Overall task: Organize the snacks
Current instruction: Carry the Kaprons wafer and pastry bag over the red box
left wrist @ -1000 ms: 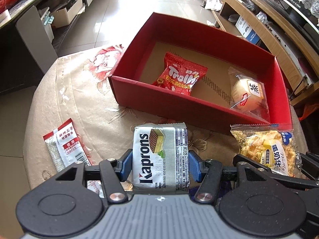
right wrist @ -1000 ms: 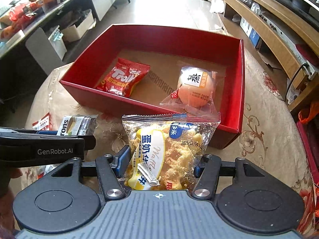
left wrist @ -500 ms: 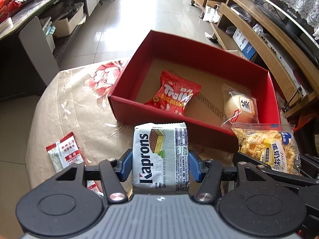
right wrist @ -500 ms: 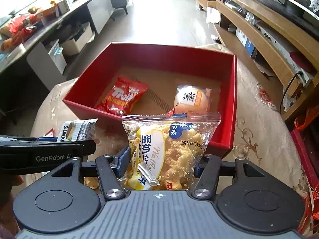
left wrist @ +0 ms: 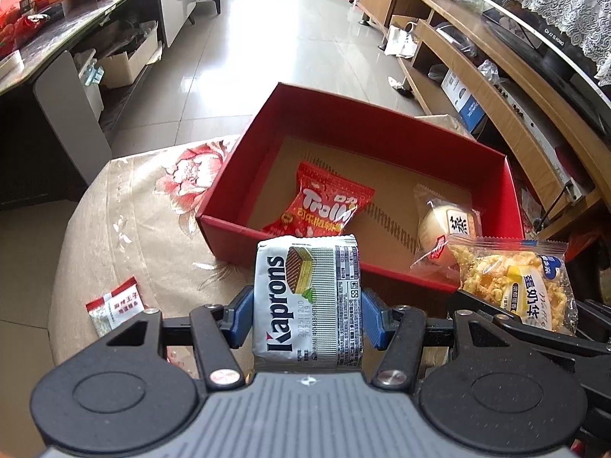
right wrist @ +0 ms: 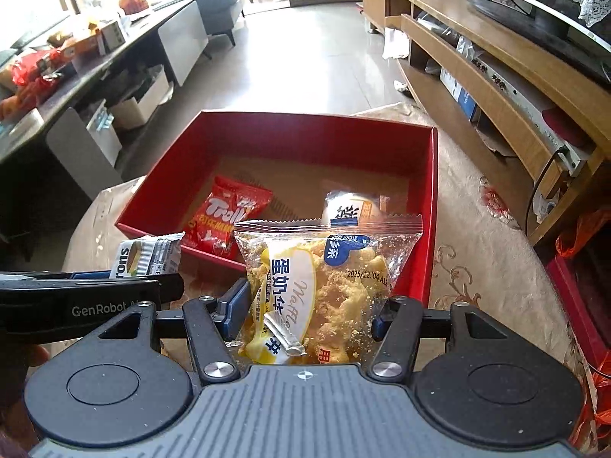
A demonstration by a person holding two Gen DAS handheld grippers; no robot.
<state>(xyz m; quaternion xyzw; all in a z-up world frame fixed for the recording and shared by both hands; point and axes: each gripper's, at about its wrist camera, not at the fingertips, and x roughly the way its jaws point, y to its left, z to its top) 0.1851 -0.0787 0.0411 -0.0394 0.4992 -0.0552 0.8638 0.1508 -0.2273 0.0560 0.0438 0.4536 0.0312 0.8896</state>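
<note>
My left gripper [left wrist: 307, 318] is shut on a white Kaprons wafer pack [left wrist: 307, 297], held above the table before the red box [left wrist: 290, 114]. My right gripper [right wrist: 305, 315] is shut on a clear bag of yellow egg waffle [right wrist: 324, 290], also held up near the box's front wall [right wrist: 431, 198]. Inside the box lie a red Trolli packet [left wrist: 324, 206] and a round bun in clear wrap [left wrist: 446, 225]. The wafer pack also shows in the right wrist view [right wrist: 147, 253], and the waffle bag in the left wrist view [left wrist: 519, 282].
A small red-and-white sachet [left wrist: 114, 305] lies on the beige floral tablecloth [left wrist: 133, 210] at the left. A wooden TV stand [right wrist: 496, 61] runs along the right. A dark counter with clutter [left wrist: 46, 26] stands at the left, tiled floor beyond.
Both grippers have risen and tilted with their snacks still held; the box and table look farther below and more of the room shows.
</note>
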